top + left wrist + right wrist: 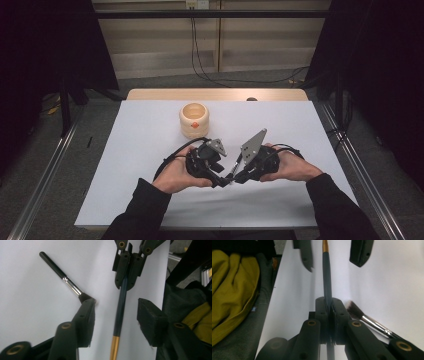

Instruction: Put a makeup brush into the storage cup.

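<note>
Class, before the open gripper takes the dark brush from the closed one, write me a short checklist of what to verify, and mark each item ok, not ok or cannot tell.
1. Right gripper clamped on the dark teal brush handle with a gold band: ok, jaws closed on it.
2. Left gripper open wide enough: ok, its jaws stand apart with the handle between them.
3. Handle centred between the left jaws: ok, roughly midway, touching neither.
4. Second brush, black handle with silver ferrule, out of the way: not ok, its head lies against one left jaw.
5. Round pale wooden cup upright on the white table: ok.
6. Bristle end of the held brush: cannot tell.
</note>
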Available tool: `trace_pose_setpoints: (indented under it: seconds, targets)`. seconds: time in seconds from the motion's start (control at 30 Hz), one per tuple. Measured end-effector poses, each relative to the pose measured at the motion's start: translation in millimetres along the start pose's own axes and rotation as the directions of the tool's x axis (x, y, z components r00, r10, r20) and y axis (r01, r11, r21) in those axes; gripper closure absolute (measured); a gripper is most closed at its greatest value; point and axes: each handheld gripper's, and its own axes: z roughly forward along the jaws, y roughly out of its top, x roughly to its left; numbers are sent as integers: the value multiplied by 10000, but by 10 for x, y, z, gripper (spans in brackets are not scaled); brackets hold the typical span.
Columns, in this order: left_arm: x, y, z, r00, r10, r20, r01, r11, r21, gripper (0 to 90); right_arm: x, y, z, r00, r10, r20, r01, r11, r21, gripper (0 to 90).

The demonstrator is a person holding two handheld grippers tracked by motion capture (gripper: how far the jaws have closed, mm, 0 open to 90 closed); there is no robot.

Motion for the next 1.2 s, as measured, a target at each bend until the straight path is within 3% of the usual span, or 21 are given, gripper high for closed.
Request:
trace_pose_setpoints:
  seconds: [0.13, 0.17, 0.2, 0.33, 0.6, 0.63, 0.67, 0.7, 0.8, 0.87, 0.97, 1.07, 1.17, 1.2]
  targets:
    - [-1, -4, -6, 9993, -265, -281, 263, 9996, -86, 266, 2, -7, -19, 9999, 77, 68, -76, 10000, -49, 855]
    - [7, -6, -17, 9992, -94, -382, 92, 9999, -57, 255, 2, -7, -24, 9999, 105, 90, -104, 9999, -93, 855]
    - [-4, -13, -11, 9990, -241, -364, 231, 9993, -280, 221, 0, -10, -28, 10000, 60, 46, -60, 9999, -139, 855]
    - [7, -10, -40, 9978, -211, -623, 182, 9987, -474, 87, -1, -12, -40, 9998, 154, 148, -151, 9996, -225, 855]
    - [32, -42, -134, 9966, -208, -793, 112, 9927, -1200, 45, -19, -43, -79, 9989, 437, 185, -428, 9980, -459, 855]
    - [30, -60, -141, 9966, -345, -749, 226, 9878, -1542, 45, -28, -46, -77, 9989, 408, 248, -395, 9980, -499, 854]
    - [40, -75, -168, 9965, -269, -797, 144, 9881, -1529, 44, -29, -49, -75, 9982, 531, 294, -518, 9976, -452, 854]
    - [38, -98, -173, 9969, -446, -653, 318, 9823, -1845, 43, -29, -50, -70, 9979, 605, 248, -594, 9973, -438, 854]
    - [61, -159, -210, 9963, -540, -675, 382, 9752, -2178, 41, -25, -36, -60, 9978, 584, 305, -571, 9974, -440, 855]
    - [77, -203, -231, 9954, -686, -663, 493, 9648, -2582, 43, -35, -37, -64, 9976, 601, 341, -584, 9970, -501, 855]
    - [83, -256, -266, 9858, -1006, -1347, 590, 9573, -2830, 41, -53, -60, -77, 9956, 820, 444, -792, 9950, -611, 854]
    - [121, -310, -316, 9833, -1361, -1211, 908, 9423, -3221, 42, -57, -70, -102, 9929, 1004, 641, -958, 9929, -711, 854]
    - [129, -351, -348, 9786, -1417, -1493, 815, 9328, -3511, 37, -72, -91, -123, 9907, 1138, 745, -1075, 9907, -839, 854]
    - [129, -364, -366, 9782, -1391, -1541, 779, 9341, -3485, 37, -77, -101, -130, 9898, 1217, 744, -1145, 9890, -941, 854]
